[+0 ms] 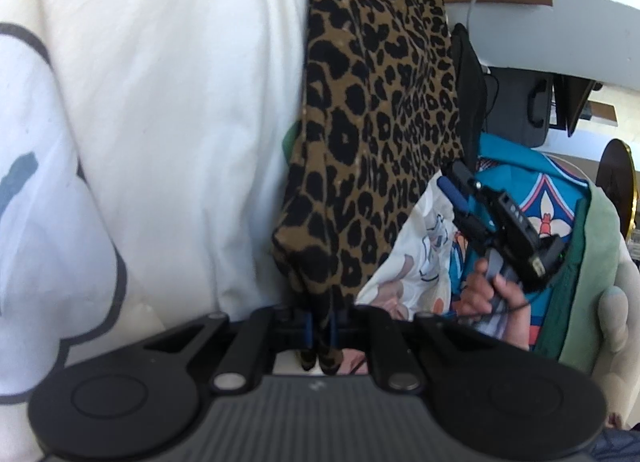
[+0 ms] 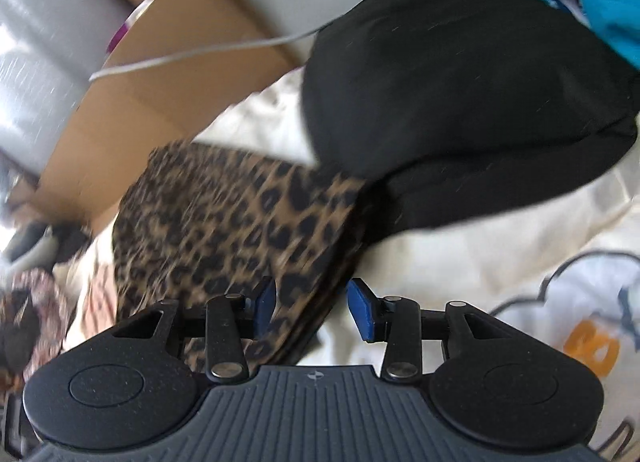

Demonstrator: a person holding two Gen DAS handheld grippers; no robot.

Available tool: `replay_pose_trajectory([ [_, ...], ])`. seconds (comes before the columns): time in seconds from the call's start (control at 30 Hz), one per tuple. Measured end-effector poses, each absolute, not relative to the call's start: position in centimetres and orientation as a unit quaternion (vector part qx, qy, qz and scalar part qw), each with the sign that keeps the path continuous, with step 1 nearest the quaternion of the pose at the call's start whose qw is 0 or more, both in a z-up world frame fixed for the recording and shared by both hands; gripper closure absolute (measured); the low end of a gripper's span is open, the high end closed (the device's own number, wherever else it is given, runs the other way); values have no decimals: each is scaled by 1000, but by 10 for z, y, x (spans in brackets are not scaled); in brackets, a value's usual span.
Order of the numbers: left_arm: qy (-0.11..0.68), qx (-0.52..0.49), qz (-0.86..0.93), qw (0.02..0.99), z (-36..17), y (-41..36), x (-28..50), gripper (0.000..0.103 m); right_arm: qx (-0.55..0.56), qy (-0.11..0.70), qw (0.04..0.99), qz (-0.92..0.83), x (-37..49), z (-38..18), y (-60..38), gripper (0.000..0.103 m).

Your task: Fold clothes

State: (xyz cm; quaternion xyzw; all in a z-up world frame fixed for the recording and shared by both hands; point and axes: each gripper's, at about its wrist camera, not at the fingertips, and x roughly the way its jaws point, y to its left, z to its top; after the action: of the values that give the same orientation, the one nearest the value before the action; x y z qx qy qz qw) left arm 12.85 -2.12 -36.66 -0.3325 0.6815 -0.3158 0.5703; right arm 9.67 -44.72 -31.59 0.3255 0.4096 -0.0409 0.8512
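A leopard-print garment [image 1: 372,110] hangs stretched in the left wrist view, and my left gripper [image 1: 320,332] is shut on its lower end. Behind it lies a white printed sheet [image 1: 160,122]. In that same view the right gripper [image 1: 452,178] reaches the garment's right edge, with a person's hand [image 1: 488,290] on its handle. In the right wrist view my right gripper [image 2: 312,308] stands open, and the leopard-print garment [image 2: 224,222] lies between its blue pads [image 2: 362,312]. A black garment [image 2: 460,94] lies just beyond.
A cardboard box [image 2: 168,102] and a white cable [image 2: 192,52] sit at the back. The person wears a teal patterned top [image 1: 536,198] and a green layer. Floral fabric [image 2: 32,310] lies at the left edge. A white cloud-print sheet [image 2: 520,246] covers the surface.
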Motion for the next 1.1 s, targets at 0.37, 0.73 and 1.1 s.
replay_pose_trajectory([
  [0.37, 680, -318, -327, 574, -356, -16, 135, 95, 422, 391, 816, -56, 105, -346, -474, 51],
  [0.73, 676, -259, -324, 608, -336, -5, 142, 96, 403, 393, 826, -38, 116, -347, -465, 50],
  [1.1, 665, -259, -283, 641, -325, 28, 152, 96, 329, 410, 851, 6, 127, -334, -441, 51],
])
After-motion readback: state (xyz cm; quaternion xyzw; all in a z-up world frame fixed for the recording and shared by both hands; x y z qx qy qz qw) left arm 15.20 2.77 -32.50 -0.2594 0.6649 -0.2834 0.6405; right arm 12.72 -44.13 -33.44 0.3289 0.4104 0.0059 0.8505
